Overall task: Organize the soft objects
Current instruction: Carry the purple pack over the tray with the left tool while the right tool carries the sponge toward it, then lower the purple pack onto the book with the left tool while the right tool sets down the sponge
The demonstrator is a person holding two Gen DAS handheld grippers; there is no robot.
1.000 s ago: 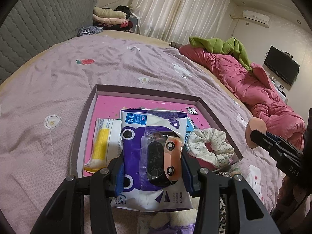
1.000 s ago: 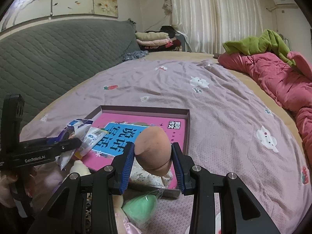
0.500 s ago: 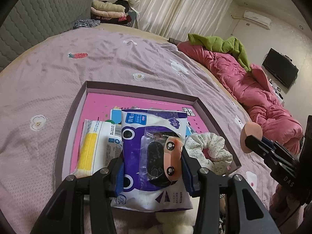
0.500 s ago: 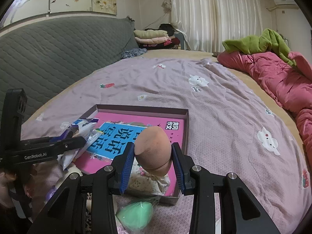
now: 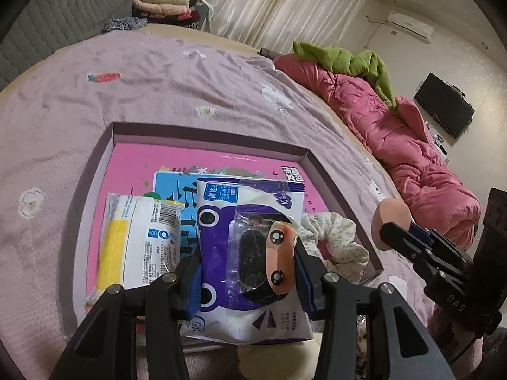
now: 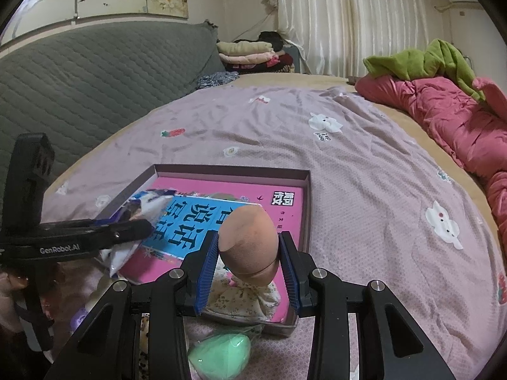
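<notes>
My left gripper [image 5: 247,272] is shut on a purple-and-white tissue pack [image 5: 250,247] with a small bagged black-and-orange item on top, held over the near part of the shallow box [image 5: 209,133] with a pink bottom. A white-and-yellow pack [image 5: 136,237] and a floral scrunchie [image 5: 336,237] lie in the box. My right gripper [image 6: 248,259] is shut on a tan makeup sponge [image 6: 248,247], above the box's near right corner [image 6: 304,177] and the scrunchie [image 6: 244,297]. The right gripper shows at the right of the left wrist view [image 5: 389,231].
A green sponge [image 6: 218,354] lies on the purple bedspread [image 6: 364,190] in front of the box. A pink quilt [image 5: 396,133] with green cloth on it lies at the right. A grey headboard [image 6: 79,88] and folded clothes [image 6: 247,53] are at the back.
Both grippers have moved forward over the box with their loads still held. The left pack is now further over the box, beside the white-and-yellow pack.
</notes>
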